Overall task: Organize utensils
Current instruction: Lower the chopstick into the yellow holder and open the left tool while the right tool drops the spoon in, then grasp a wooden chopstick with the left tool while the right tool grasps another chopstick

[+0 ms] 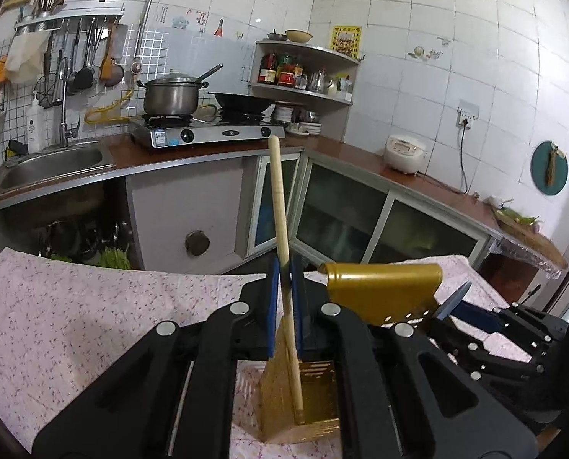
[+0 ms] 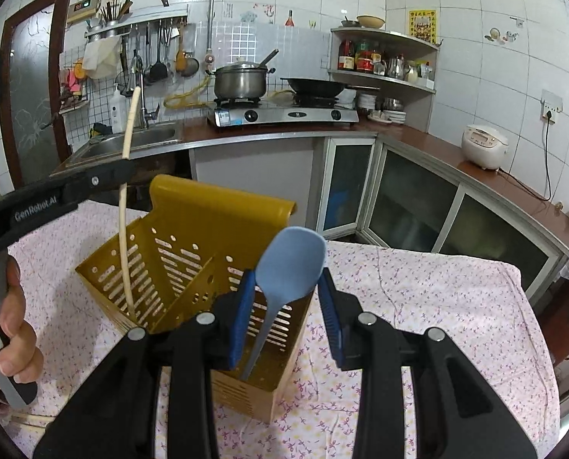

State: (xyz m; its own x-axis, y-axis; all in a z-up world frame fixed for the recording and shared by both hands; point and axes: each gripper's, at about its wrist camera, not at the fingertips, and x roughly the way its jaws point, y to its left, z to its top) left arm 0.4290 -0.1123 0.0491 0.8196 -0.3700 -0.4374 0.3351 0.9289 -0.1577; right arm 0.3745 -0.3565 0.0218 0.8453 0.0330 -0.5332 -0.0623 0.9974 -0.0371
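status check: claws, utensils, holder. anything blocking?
Left claw shut on chopstick, tip down in yellow holder. Right claw: blue spoon between its fingers, grip unclear, handle in holder. Nothing blocking.

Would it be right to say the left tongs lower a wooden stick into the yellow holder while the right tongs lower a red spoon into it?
Not quite: the spoon is blue, as the right wrist view shows. The rest stands.

1. A steel pot and a black wok sit on the gas stove.
2. A white rice cooker stands on the brown counter.
3. A steel sink lies left of the stove.
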